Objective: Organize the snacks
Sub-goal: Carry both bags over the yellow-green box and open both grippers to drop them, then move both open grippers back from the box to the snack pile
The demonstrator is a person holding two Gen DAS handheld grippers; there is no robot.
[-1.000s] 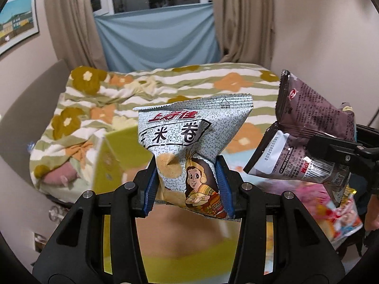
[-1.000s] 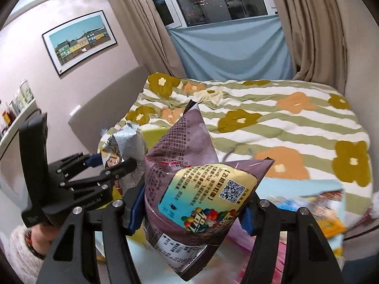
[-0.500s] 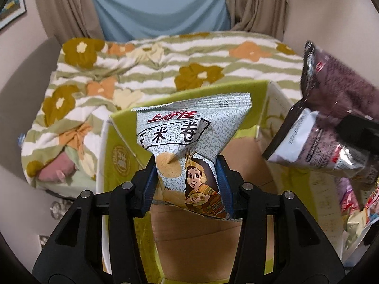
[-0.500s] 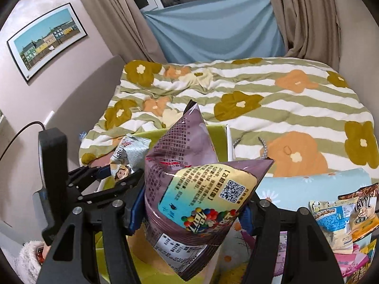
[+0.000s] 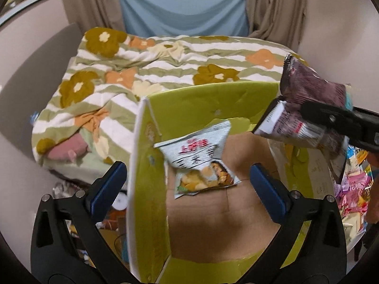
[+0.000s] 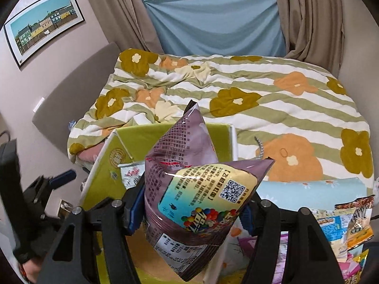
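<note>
Since half a second ago the left hand-held gripper (image 5: 187,184) has spread wide and let go of the silver corn-snack bag (image 5: 199,159), which now lies blurred inside the green cardboard box (image 5: 213,101), against its far left corner, possibly still falling. The box stands at the near edge of the bed (image 6: 236,90). The right hand-held gripper (image 6: 189,210) is clamped on the purple candy bag (image 6: 196,189), held over the box's right side. Loose snack packets (image 6: 350,220) lie to the right. Judged risks: released too far right, the purple bag could catch the right flap and slide outside; the light box might tip if nudged.
</note>
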